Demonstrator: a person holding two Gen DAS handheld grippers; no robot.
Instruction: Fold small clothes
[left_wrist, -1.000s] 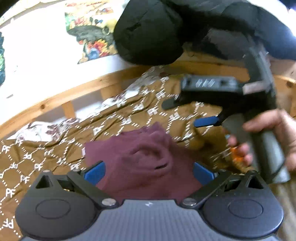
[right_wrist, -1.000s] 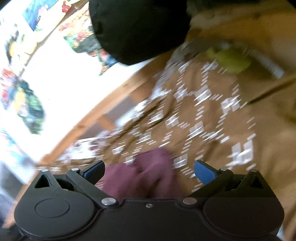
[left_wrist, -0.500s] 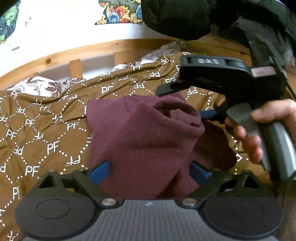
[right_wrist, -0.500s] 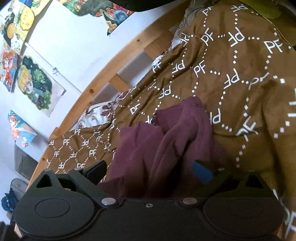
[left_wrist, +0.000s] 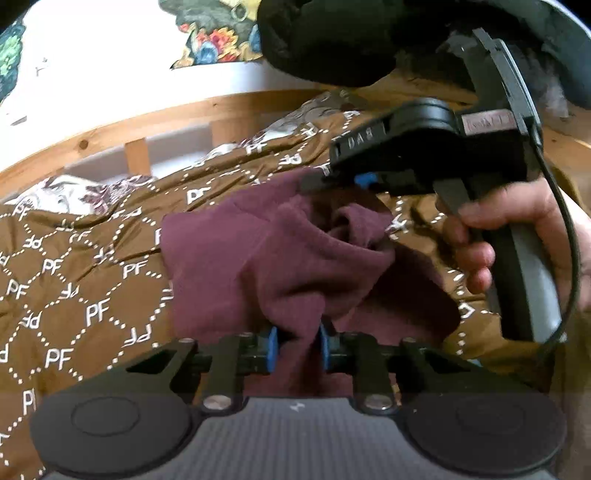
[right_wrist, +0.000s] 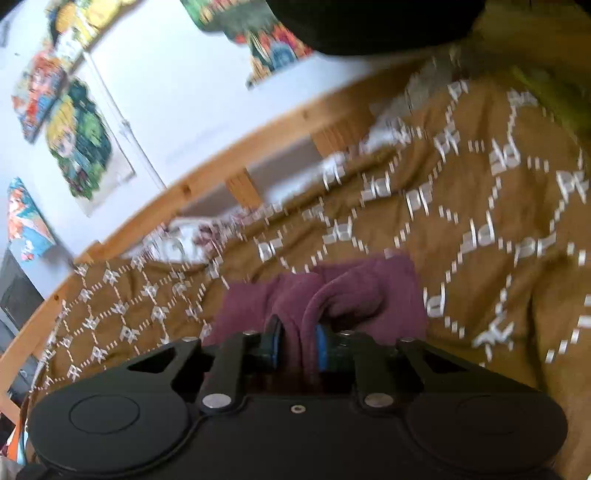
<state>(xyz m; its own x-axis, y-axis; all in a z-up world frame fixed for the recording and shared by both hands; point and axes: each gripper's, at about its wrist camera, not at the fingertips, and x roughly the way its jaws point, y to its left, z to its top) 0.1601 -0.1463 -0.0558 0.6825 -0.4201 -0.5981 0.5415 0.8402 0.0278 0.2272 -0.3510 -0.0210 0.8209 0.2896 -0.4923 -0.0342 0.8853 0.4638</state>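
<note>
A small maroon garment (left_wrist: 258, 258) lies bunched on a brown bedspread (left_wrist: 74, 288) printed with white PF letters. My left gripper (left_wrist: 295, 349) is shut on a fold of its near edge. My right gripper (right_wrist: 295, 350) is shut on another fold of the same garment (right_wrist: 351, 291). In the left wrist view the right gripper (left_wrist: 364, 181) shows at the garment's far right edge, held by a hand (left_wrist: 517, 236). The cloth rises in a ridge between the two grips.
A wooden bed rail (left_wrist: 147, 118) runs along the far side of the bed, with a white wall and colourful posters (right_wrist: 77, 144) behind. A dark sleeve (left_wrist: 332, 37) hangs across the top of the view. A patterned white pillow (left_wrist: 74, 192) lies near the rail.
Both grippers were open around the garment and have closed on folds of it. The right wrist view has shifted and is blurred with motion.
</note>
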